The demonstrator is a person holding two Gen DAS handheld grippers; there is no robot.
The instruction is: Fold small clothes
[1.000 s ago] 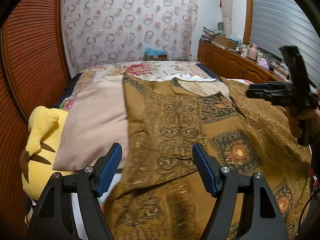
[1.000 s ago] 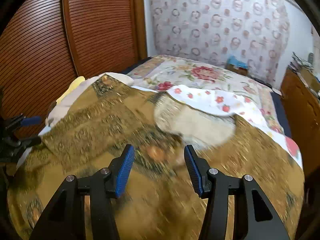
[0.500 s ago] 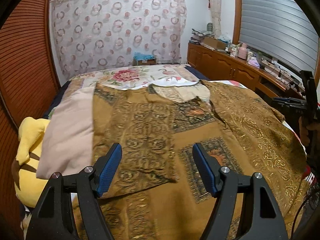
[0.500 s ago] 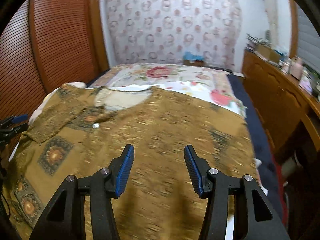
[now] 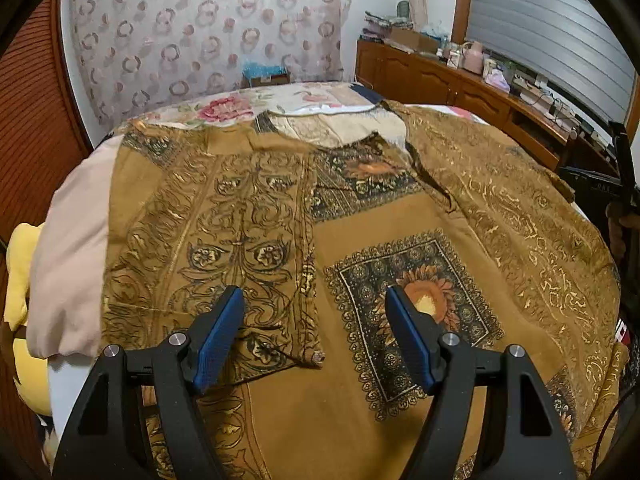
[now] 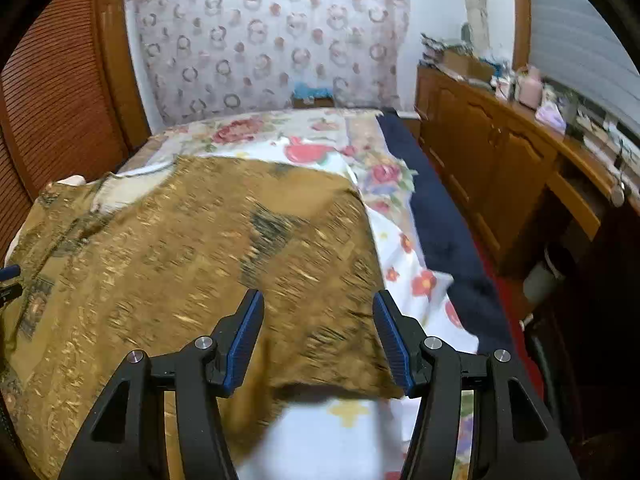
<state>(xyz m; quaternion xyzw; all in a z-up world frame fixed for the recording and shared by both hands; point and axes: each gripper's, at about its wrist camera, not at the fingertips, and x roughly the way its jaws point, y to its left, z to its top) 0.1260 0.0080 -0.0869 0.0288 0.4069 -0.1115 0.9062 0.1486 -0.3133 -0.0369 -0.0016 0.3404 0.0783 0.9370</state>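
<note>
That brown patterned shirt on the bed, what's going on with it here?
A person with a gripper in each hand is folding the brown shirt spread on the bed. One sleeve already lies folded over the front. The left gripper is open above that fold, holding nothing. The right gripper is over the opposite sleeve's end, its jaws opening, the pads not pressing the cloth.

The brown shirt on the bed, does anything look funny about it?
A bit lopsided. On the brown shirt, the left sleeve is already folded over the front, but the right sleeve still lies spread out flat.
</note>
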